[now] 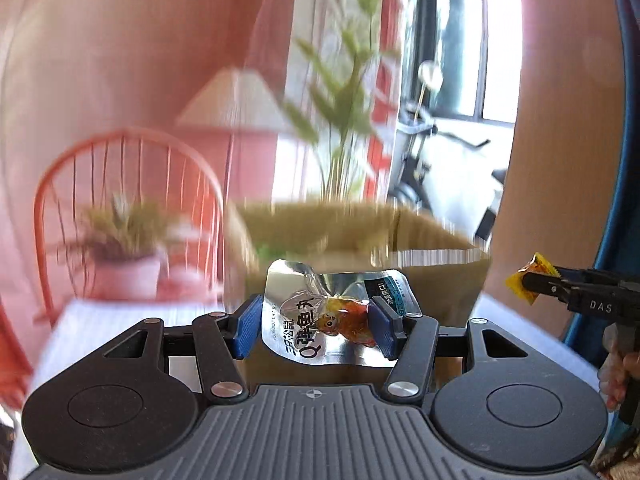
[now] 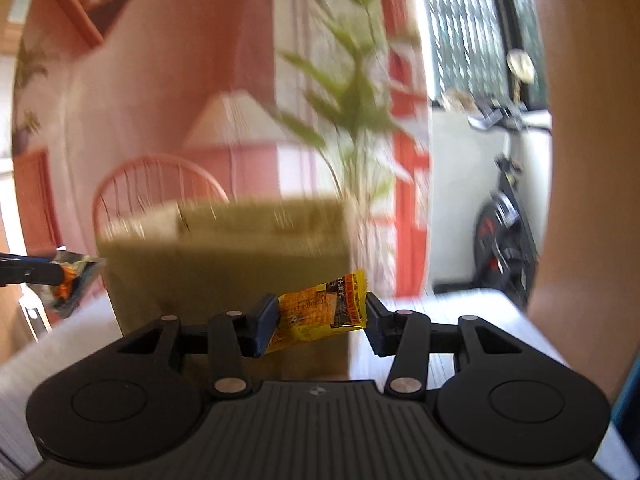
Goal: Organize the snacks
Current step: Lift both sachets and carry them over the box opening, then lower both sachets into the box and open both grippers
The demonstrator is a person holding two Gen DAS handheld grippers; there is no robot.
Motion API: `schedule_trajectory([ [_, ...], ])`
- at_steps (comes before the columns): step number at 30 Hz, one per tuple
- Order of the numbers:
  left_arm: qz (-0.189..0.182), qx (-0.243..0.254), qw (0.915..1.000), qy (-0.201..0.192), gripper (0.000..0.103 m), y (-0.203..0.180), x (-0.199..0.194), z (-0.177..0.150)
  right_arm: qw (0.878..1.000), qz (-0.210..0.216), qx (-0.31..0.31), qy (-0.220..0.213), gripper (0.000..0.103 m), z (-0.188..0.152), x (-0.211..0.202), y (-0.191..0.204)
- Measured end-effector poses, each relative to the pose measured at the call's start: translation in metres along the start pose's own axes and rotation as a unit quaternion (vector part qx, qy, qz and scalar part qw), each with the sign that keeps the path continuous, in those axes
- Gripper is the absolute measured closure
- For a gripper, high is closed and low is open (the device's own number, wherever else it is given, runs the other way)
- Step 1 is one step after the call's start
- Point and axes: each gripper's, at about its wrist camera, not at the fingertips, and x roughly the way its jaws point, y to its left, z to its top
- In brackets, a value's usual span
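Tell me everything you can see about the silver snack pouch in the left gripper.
The silver snack pouch is a crinkled foil sachet with black Chinese lettering, a teal label and an orange cartoon animal. It stands roughly upright, turned sideways, pinched between the blue pads of the left gripper, lifted in front of the blurred cardboard box. Nothing else touches it.

orange chair (image 1: 128, 184) — potted plant (image 1: 128, 248) | lampshade (image 1: 236, 100) | exercise bike (image 2: 504, 216) — blurred
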Motion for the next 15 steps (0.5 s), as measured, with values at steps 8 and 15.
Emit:
schedule_trajectory([
  [8, 0.009, 0.000, 0.9997, -0.022, 0.043, -0.008, 0.049, 0.063, 0.999, 0.025, 0.003, -0.033, 0.055, 0.070, 0.054, 0.014],
  [15, 0.028, 0.010, 0.9995, -0.004, 0.043, -0.012, 0.113, 0.085, 0.998, 0.021, 0.061, 0.021, 0.055, 0.083, 0.130, 0.009],
])
